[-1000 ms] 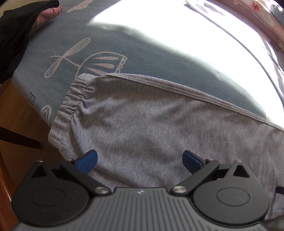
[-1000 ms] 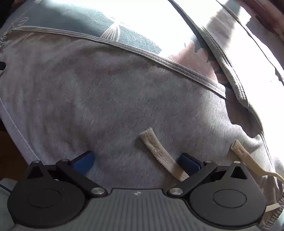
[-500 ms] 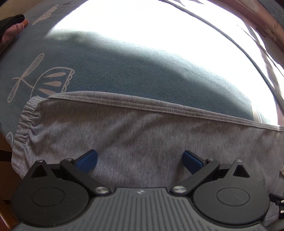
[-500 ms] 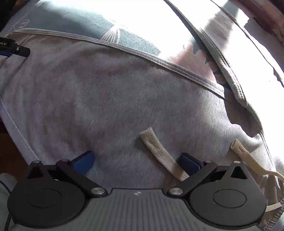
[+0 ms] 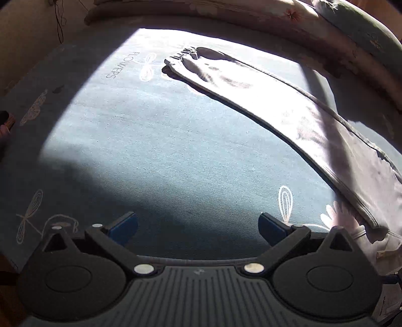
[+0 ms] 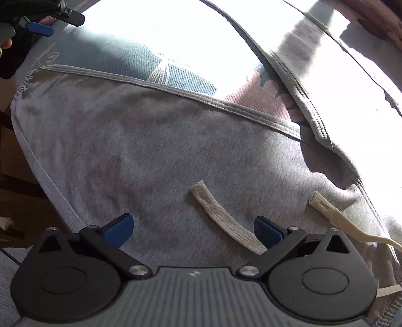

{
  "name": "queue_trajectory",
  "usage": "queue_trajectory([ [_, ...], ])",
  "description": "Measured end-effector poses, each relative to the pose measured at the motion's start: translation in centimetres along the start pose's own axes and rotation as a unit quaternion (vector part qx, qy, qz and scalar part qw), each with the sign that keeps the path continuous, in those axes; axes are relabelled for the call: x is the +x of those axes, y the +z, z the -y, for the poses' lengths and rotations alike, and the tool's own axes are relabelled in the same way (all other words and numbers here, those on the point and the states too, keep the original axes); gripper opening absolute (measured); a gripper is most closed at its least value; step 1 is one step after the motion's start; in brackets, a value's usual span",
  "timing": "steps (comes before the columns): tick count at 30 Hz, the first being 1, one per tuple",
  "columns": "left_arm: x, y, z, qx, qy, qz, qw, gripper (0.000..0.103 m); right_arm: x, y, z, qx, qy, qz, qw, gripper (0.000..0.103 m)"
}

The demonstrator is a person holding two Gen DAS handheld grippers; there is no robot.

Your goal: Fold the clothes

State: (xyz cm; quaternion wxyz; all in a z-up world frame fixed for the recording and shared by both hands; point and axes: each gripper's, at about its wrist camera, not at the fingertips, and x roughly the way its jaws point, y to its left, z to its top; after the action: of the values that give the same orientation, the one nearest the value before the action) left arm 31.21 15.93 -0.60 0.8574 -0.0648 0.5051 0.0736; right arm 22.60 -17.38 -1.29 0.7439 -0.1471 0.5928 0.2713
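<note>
A pair of grey sweatpants (image 6: 176,151) lies spread on a blue bedcover (image 5: 163,156) printed with pale flower and dragonfly outlines, and everything in the coming fold turns on how its 2 legs run. The near leg lies along the bed's front edge, directly under the right gripper (image 6: 193,229), its long axis going leftward to an elastic cuff (image 6: 25,83) at the front-left corner. The far leg (image 5: 276,105) angles off across the sunlit middle toward the back edge, ending in its own gathered cuff (image 5: 181,56). The right gripper hangs low over the waist end, jaws spread wide and holding nothing, with 1 cream drawstring (image 6: 226,221) lying between its blue pads and a 2nd drawstring (image 6: 339,213) just to the right. The left gripper (image 5: 197,226) is equally wide and empty, over bare bedcover with the far leg well ahead and to its right; in the right wrist view it (image 6: 40,22) shows above the front-left corner, near the near leg's cuff. I'd judge the left one better placed for either cuff and the right for the waistband, so bringing 1 leg over the other looks likely. Little stands in the way; floral bedding (image 5: 314,17) is heaped along the back edge, and harsh sunlight washes out the far cloth.
</note>
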Motion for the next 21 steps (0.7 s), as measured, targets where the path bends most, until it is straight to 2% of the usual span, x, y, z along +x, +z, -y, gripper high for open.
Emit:
queue_trajectory([
  [1, 0.0, 0.7, 0.7, 0.009, 0.0, 0.009, 0.9999, 0.101, 0.3, 1.5, -0.1, 0.005, -0.005, 0.013, 1.0, 0.103],
  [5, 1.3, 3.9, 2.6, 0.038, -0.011, 0.04, 0.9984, 0.101, 1.4, 4.1, 0.2, 0.023, -0.021, 0.071, 0.997, 0.103],
  [9, 4.2, 8.8, 3.1, 0.075, -0.047, 0.081, 0.9928, 0.101, 0.0, 4.7, 1.4, 0.063, -0.032, 0.12, 0.99, 0.103],
  [12, 7.1, 12.9, 2.8, 0.101, -0.061, 0.106, 0.9872, 0.101, -0.9, 5.5, 2.2, 0.101, -0.04, 0.15, 0.983, 0.103],
  [16, 13.2, 17.9, 1.4, 0.127, -0.061, 0.107, 0.9841, 0.101, -0.8, 7.4, 2.7, 0.161, -0.052, 0.164, 0.972, 0.103],
  [21, 20.3, 21.0, -0.7, 0.119, -0.063, 0.086, 0.9872, 0.101, 0.0, 10.4, 2.4, 0.219, -0.051, 0.17, 0.959, 0.103],
])
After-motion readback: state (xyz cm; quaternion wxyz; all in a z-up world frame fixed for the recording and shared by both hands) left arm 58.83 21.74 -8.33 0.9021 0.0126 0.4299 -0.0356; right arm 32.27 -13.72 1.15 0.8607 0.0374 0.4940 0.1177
